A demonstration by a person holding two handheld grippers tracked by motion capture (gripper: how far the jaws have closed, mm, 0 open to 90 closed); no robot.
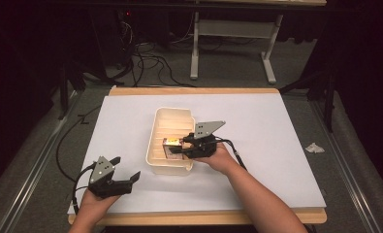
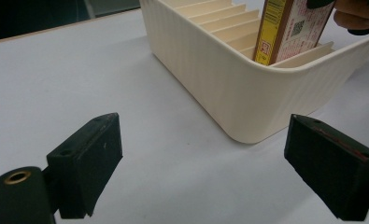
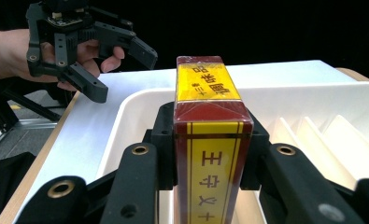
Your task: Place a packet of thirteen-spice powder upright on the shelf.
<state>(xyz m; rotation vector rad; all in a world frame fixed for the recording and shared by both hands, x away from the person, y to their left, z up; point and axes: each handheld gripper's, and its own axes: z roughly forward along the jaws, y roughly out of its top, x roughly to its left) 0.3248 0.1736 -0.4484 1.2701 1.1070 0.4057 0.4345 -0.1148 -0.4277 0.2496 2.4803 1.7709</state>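
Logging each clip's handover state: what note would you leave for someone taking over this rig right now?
Right gripper: shut on the red-and-yellow box, held upright over the cream slotted tray, its lower end in a slot at the near end.
Left gripper: open, holding nothing, beside the tray's near left corner above the white table sheet.
Done: box brought into the tray.
Left: probably seat it and release.

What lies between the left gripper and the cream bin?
Nothing: in the left gripper view, bare white table runs from the left gripper to the cream bin.
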